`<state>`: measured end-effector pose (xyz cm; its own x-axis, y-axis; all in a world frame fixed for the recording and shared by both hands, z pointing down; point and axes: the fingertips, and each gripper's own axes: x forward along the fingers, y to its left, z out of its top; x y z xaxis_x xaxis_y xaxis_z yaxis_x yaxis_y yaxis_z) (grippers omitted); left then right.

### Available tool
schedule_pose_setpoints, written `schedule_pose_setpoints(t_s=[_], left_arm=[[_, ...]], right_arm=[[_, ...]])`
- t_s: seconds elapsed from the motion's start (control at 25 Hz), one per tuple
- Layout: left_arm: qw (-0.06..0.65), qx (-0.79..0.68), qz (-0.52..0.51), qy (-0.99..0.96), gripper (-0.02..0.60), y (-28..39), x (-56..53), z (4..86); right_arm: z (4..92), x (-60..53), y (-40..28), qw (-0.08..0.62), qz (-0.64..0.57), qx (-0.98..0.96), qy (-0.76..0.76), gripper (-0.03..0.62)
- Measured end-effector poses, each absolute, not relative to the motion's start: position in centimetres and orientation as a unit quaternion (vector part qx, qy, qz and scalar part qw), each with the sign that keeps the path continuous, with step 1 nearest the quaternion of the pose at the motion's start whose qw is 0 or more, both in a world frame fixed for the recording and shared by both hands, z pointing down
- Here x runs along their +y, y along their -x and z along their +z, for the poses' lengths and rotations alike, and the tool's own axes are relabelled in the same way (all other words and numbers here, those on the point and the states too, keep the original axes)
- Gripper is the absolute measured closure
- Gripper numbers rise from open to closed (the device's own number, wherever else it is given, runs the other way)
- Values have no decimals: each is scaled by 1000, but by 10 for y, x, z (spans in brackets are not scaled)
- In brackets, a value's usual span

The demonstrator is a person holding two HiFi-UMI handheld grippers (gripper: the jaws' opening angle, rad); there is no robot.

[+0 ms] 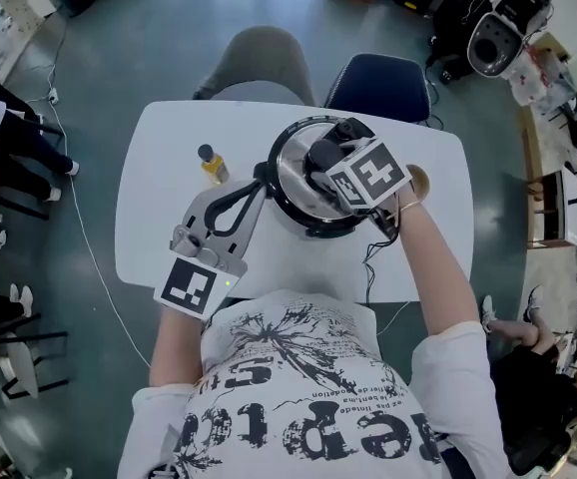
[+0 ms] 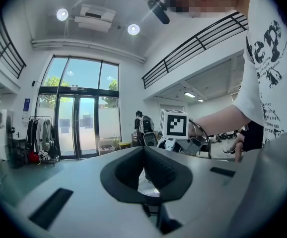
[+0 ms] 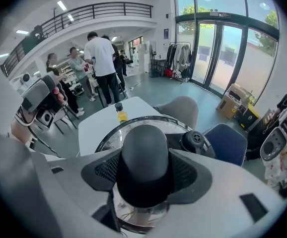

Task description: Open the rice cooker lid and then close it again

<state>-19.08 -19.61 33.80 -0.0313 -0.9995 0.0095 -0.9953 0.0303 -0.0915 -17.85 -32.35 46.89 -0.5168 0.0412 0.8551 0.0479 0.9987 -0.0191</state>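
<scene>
We have the right gripper (image 1: 330, 160) with its jaws clamped on the black domed plastic knob (image 3: 144, 157) of the round glass lid with a steel rim (image 1: 290, 176). The lid lies over the mouth of the white rice cooker (image 1: 301, 231) in the middle of the white rounded bench (image 1: 159, 203); whether it sits fully home we cannot tell. To do this step well, we judge, the lid should travel straight up and straight down, held level by the knob, so the rim neither scrapes the pot nor lands askew. The left gripper (image 2: 144, 155) has its jaws together with nothing between them, tips just beside the cooker's left side. Pressing there would steady the body, though we cannot tell if it touches. The small bottle of yellow liquid with a dark cap (image 1: 210, 164) stands near the cooker on the left, so any sideways swing of the lid is safer over the bare near part of the bench. A thin black cable (image 1: 372, 267) drops over the near edge and could snag. The grey upholstered chair (image 1: 259, 63) and the dark blue chair (image 1: 380, 83) stand beyond the far edge.
</scene>
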Motion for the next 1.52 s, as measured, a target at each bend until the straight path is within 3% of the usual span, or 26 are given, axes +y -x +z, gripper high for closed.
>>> schedule_pose_setpoints(t_s=[0.56,0.8,0.92,1.08,1.4,1.52], left_arm=[[24,713,-44,700,568,190,-199,346],[25,715,-44,697,568,188,-199,342],[31,713,-47,699,568,184,-197,336],[39,716,-48,695,568,180,-197,326],[43,726,-54,684,568,175,-197,315],[44,730,-51,680,568,176,-200,311]], right_arm=[[477,-323,184,452,-14,-892,5,292],[468,-326,182,439,-15,-898,-5,240],[448,-322,182,413,2,-911,-5,244],[415,-328,177,359,0,-933,-32,326],[370,-334,150,225,-3,-970,-90,572],[357,-334,138,176,-6,-980,-93,582]])
